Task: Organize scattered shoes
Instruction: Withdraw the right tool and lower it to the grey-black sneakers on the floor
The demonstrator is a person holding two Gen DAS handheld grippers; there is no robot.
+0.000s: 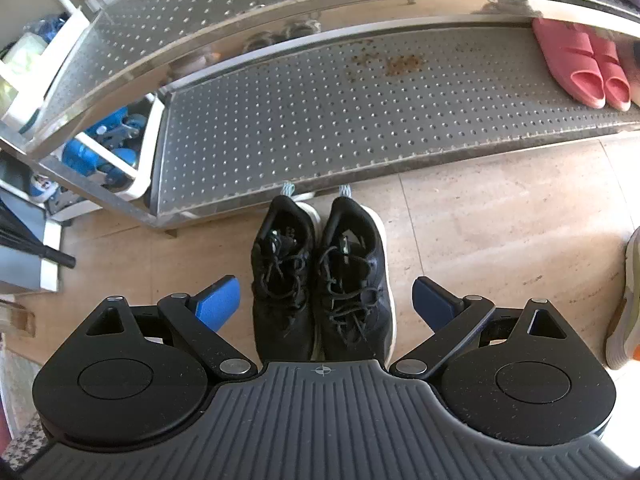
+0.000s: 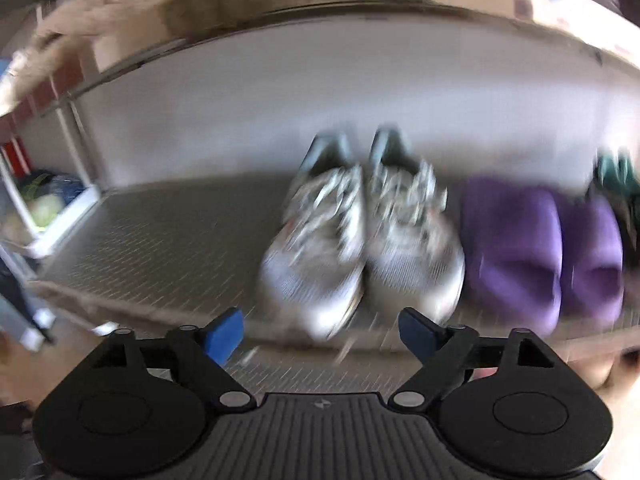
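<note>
Both claws gape empty: left claw over black sneakers, right claw facing shelved white sneakers.

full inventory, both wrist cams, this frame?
black sneakers: 2, black with white soles, side by side on floor before the rack
pink slippers: 2, pink, right end of bottom shelf
steel rack: 1, perforated metal, behind the sneakers
grey shoe: 1, grey, floor at right edge
white sneakers: 2, white-grey, blurred, on a shelf
purple slippers: 2, purple, right of white sneakers
left gripper: open, straddling the black sneakers
right gripper: open, empty, before the white sneakers
</note>
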